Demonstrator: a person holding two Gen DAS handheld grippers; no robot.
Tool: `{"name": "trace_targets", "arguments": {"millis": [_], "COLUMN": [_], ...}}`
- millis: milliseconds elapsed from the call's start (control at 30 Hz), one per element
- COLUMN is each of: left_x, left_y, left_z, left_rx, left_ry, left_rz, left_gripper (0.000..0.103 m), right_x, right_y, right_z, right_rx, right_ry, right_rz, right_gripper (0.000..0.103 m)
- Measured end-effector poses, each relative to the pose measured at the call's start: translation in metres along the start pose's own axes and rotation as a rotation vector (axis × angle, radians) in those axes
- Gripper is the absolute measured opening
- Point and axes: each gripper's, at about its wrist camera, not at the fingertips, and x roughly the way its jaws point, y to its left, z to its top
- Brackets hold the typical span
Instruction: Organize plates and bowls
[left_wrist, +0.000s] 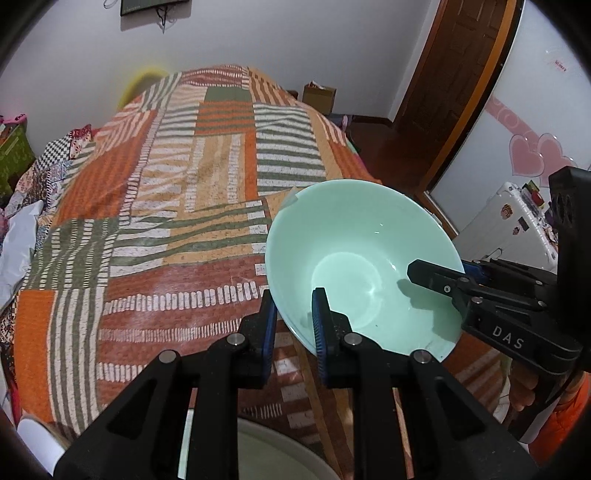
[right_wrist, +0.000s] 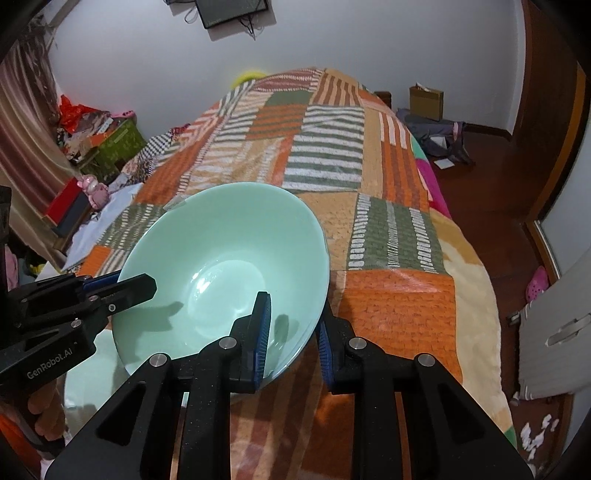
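Presently, as the two wrist views show it:

Bowl: a mint-green bowl (left_wrist: 364, 258) (right_wrist: 225, 273) is held tilted above the patchwork bedspread (left_wrist: 177, 206) (right_wrist: 369, 184), its inside turned toward both cameras.

Left gripper (left_wrist: 294, 325) (right_wrist: 122, 286): pinching the bowl's rim — one blue-padded finger inside the bowl, the other outside.

Right gripper (right_wrist: 293, 332) (left_wrist: 439, 275): clamped on the rim at another spot — inner finger against the bowl's inside wall, outer finger behind it.

Second dish: a pale round dish (left_wrist: 273, 454) (right_wrist: 86, 373) lies under the grippers, partly hidden; whether it is a plate or a bowl I cannot tell.

Room: a cardboard box (left_wrist: 319, 98) (right_wrist: 425, 101) stands on the floor beside the bed.
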Motion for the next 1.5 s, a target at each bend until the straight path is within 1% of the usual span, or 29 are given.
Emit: {"name": "trace_targets", "arguments": {"millis": [400,767,1200,1500], "left_x": [-0.062,-0.107,-0.146,-0.174], "left_y": [0.005,0.025,0.061,0.094], "left_z": [-0.02,-0.049,-0.083,-0.109], "left_rx": [-0.014,-0.047,-0.102,-0.15], "left_ry": [-0.076,-0.118,-0.146,-0.167], "left_rz": [0.008,0.03,0.071,0.114], "left_gripper": [0.018,0.018,0.018,0.018], "right_x": [-0.029,-0.042,-0.041,-0.033], "right_y": [0.034,0.07,0.118,0.159], "right_z": [-0.006,-0.018,-0.032,-0.04], "right_rx": [-0.027,-0.062,-0.12,-0.175], "right_ry": [-0.059,-0.084,-0.085,-0.068], "right_rz": [0.017,0.049,0.102,0.142], "right_gripper": [0.021,0.021,0.021,0.021]}}
